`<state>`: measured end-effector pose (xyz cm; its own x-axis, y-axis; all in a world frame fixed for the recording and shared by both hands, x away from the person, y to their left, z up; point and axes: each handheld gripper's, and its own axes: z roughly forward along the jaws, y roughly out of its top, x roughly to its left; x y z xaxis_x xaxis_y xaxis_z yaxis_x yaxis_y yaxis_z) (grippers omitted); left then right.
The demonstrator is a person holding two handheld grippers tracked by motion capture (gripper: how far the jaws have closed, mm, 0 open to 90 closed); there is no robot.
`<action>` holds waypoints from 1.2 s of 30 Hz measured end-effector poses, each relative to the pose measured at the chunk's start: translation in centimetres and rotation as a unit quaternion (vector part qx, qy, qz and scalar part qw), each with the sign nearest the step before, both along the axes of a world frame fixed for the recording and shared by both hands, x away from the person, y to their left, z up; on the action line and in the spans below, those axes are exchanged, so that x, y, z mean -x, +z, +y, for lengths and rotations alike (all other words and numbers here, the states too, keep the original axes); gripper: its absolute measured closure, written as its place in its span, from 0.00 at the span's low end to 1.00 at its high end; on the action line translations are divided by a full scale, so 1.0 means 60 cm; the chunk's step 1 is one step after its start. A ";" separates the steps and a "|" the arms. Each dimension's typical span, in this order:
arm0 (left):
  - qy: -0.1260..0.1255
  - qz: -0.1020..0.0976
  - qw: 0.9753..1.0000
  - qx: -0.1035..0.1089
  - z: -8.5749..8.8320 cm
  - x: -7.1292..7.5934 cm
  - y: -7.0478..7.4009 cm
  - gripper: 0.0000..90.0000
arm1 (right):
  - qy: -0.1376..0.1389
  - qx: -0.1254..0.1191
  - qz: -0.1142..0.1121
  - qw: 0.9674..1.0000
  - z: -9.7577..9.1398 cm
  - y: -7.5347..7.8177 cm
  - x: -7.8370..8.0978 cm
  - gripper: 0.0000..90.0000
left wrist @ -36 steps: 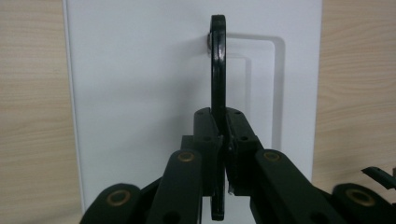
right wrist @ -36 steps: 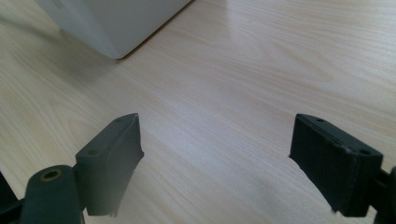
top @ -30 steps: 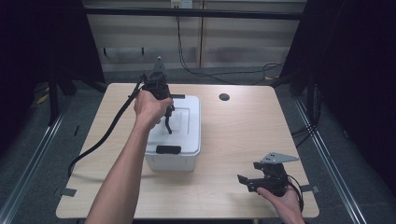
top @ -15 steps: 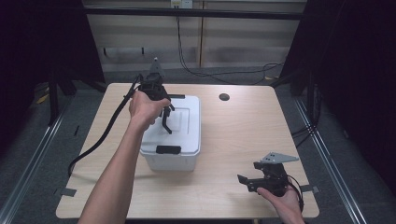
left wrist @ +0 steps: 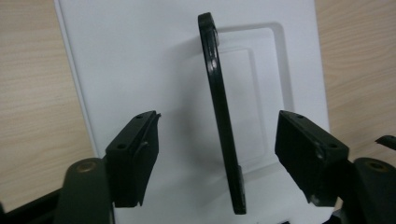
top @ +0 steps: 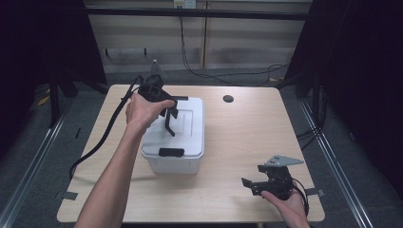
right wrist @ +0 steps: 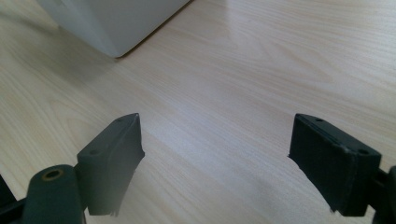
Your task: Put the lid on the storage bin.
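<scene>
A white lidded box (top: pixel 176 142) sits left of the table's middle, and its thin black handle (top: pixel 168 124) stands raised above the lid. My left gripper (top: pixel 169 113) hangs over the lid, pointing down. In the left gripper view the handle (left wrist: pixel 219 112) rises between the two pads without touching either, with the white lid (left wrist: pixel 140 56) behind it. The left gripper (left wrist: pixel 219 149) is open, and its jaws have just been opening. My right gripper (top: pixel 253 175) rests at the front right of the table, open with nothing between its pads; beneath the right gripper (right wrist: pixel 219 158) is bare wood.
A black latch (top: pixel 171 152) clips the box's front edge. A dark round hole (top: pixel 228 99) marks the wooden table (top: pixel 247 133) at the back. The left gripper's cable (top: pixel 102 137) trails off the left edge. A corner of the box (right wrist: pixel 112 23) stands ahead of the right gripper.
The left gripper's jaws have opened off the handle, which stays upright between them. The left hand has shifted only slightly. The right gripper has not moved.
</scene>
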<state>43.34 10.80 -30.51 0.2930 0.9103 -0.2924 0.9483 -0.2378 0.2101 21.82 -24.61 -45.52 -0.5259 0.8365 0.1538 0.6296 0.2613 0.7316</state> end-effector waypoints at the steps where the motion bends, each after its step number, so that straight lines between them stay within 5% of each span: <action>1: -0.002 -0.002 1.000 0.006 0.004 0.000 -0.001 0.27 | -0.002 -0.001 0.001 1.000 0.000 0.001 0.001 0.18; 6: -0.032 -0.018 0.999 0.038 0.026 0.006 0.000 0.17 | -0.002 0.000 -0.001 1.000 0.000 0.000 0.000 0.18; 8: -0.040 -0.032 0.997 0.053 0.037 0.009 0.001 0.25 | -0.002 0.000 0.000 1.000 0.000 0.000 0.000 0.18; 13: -0.061 -0.058 0.996 0.043 0.051 0.017 0.006 0.19 | -0.003 0.001 -0.001 1.000 0.001 0.001 0.000 0.18; 19: -0.098 -0.100 0.988 0.059 0.061 0.031 0.018 0.18 | -0.004 0.001 -0.001 1.000 0.000 0.001 0.000 0.18; 23: -0.113 -0.125 0.985 0.048 0.070 0.045 0.024 0.19 | -0.004 0.001 -0.002 1.000 0.000 0.001 0.000 0.18; 26: -0.122 -0.128 0.982 0.063 0.084 0.051 0.023 0.19 | -0.003 0.001 -0.004 1.000 0.000 0.001 0.001 0.18; 34: -0.135 -0.155 0.977 0.059 0.137 0.063 0.008 0.19 | -0.009 0.003 -0.005 1.000 -0.001 0.002 0.001 0.18; 36: -0.129 -0.156 0.977 0.066 0.152 0.067 0.005 0.19 | -0.010 0.003 -0.004 1.000 -0.001 0.002 0.001 0.18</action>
